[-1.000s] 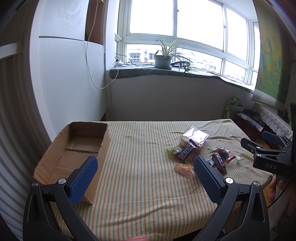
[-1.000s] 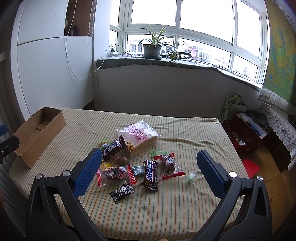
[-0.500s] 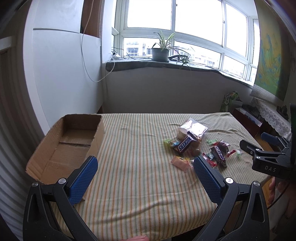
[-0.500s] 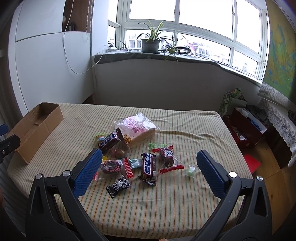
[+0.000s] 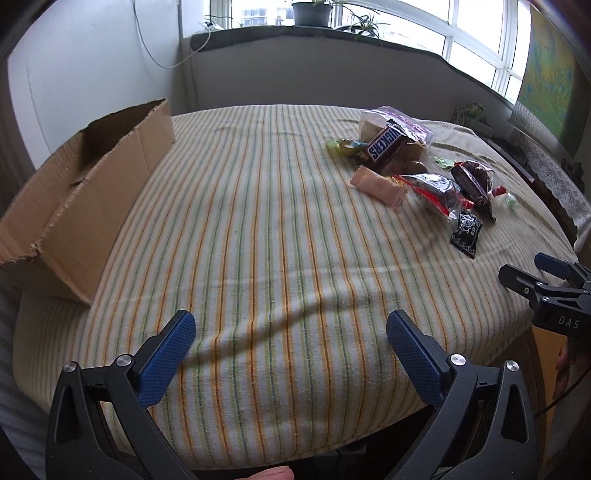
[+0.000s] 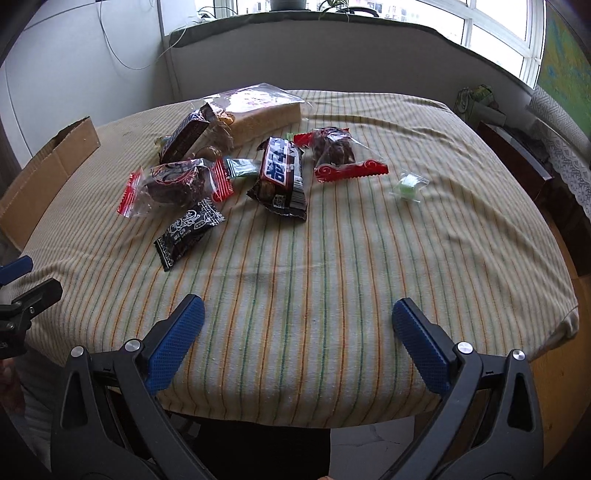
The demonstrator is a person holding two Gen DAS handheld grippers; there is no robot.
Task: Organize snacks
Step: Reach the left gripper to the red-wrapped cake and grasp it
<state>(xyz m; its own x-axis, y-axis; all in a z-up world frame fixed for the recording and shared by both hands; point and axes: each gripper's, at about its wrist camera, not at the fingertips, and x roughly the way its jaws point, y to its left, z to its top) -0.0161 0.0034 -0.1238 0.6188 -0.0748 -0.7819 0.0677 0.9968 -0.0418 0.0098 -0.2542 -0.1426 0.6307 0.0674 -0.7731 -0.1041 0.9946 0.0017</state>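
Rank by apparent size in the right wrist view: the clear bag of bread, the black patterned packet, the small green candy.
1. Clear bag of bread, though farthest from the camera.
2. Black patterned packet, clearly smaller.
3. Small green candy, smallest.

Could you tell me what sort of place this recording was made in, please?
Most likely a room in someone's home: a table under a striped cloth with scattered snacks, a cardboard box at one side, and a potted plant on the windowsill behind.
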